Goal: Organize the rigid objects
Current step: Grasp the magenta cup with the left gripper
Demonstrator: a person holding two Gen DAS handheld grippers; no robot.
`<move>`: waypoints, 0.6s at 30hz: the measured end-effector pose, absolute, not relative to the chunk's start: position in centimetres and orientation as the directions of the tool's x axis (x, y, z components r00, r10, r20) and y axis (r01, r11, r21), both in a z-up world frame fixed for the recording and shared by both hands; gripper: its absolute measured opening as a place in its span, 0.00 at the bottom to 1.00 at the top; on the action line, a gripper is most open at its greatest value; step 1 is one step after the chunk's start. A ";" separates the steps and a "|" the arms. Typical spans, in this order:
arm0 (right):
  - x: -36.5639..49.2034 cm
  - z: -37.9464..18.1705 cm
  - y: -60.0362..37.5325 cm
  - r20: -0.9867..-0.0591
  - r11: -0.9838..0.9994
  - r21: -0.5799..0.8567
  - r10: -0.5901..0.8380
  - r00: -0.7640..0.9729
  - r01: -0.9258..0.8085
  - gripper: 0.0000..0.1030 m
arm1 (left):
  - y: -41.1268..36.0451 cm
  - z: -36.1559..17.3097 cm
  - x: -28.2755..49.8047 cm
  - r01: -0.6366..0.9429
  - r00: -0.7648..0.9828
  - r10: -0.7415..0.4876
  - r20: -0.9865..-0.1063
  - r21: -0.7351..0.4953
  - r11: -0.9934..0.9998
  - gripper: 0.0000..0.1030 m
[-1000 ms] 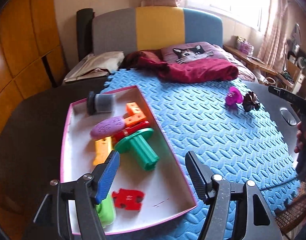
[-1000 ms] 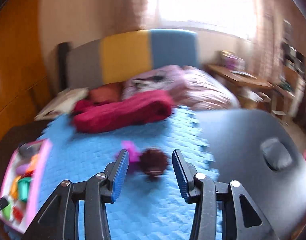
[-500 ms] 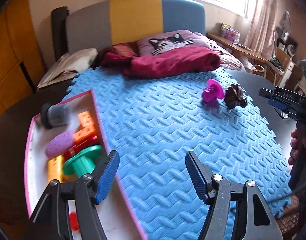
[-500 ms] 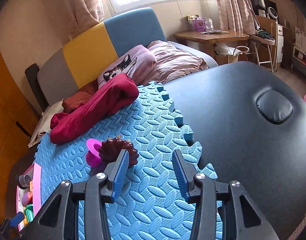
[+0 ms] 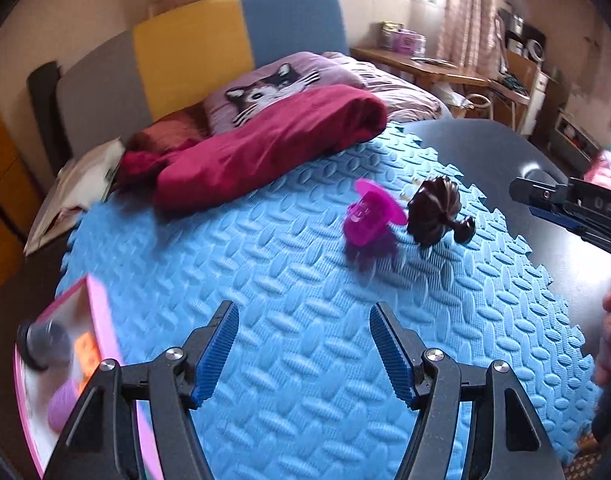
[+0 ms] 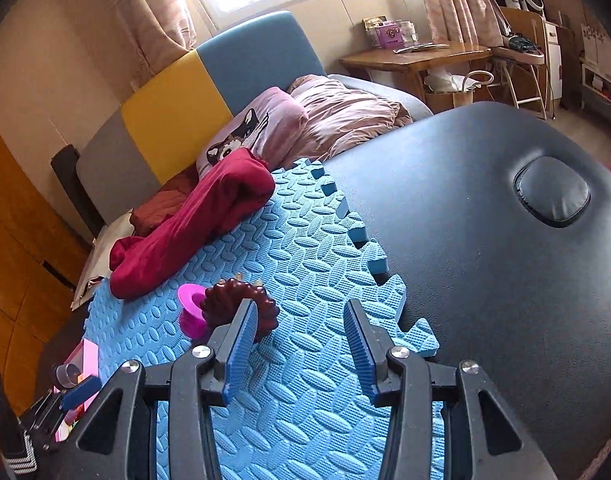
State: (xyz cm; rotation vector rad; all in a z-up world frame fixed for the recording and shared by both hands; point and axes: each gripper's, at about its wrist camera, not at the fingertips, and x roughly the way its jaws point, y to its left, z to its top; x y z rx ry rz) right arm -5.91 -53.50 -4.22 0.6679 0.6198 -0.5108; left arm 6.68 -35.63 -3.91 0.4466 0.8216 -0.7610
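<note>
— What has changed since a second ago?

— My left gripper (image 5: 303, 350) has swung away from the shallow white cardboard tray with the pink rim (image 5: 101, 316). A second ago it hung right over the toys in the tray; now the tray sits at the near left corner of its view, and blue foam puzzle mat (image 5: 265, 264) fills the space between my fingers. My right gripper (image 6: 297, 344) has rolled and settled, and its picture is sharp now.

— Are your fingers holding anything?

— No. The jaws of both grippers stand apart with only mat between them. The left pair is spread wider than the right.

— Where are the loose pieces?

— Two lie on the mat, far from the tray and towards the right. The magenta plastic flanged piece (image 5: 371, 214) lies tilted on its side, and just to its right lies the dark brown ridged plastic mould with a small knob (image 5: 437, 210). From the left wrist view they look touching or nearly so; I cannot tell which. In the right wrist view the brown mould sits just beyond my left finger (image 6: 239, 350), partly hidden behind it.

— And the tray?

— It holds a grey cylinder with a dark cap (image 5: 45, 344), an orange block (image 5: 87, 354) and a purple oval piece (image 5: 63, 402), all blurred.

— Anything else nearby?

— A crimson cloth (image 5: 265, 148) lies bunched along the mat's far edge, and the black padded table (image 6: 485, 240) shows bare on the right.
</note>
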 end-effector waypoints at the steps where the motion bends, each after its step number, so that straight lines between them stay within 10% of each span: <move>1: -5.9 -4.3 -53.5 -0.670 0.676 0.411 -0.230 0.706 0.611 0.44 | -36.2 -4.0 6.9 0.763 0.439 -0.436 -0.786 0.070 0.643 0.67; 18: -5.7 -5.1 -54.4 -0.682 0.643 0.479 -0.155 0.714 0.598 0.44 | -43.6 -6.5 9.6 0.902 0.352 -0.509 -0.786 0.141 0.407 0.67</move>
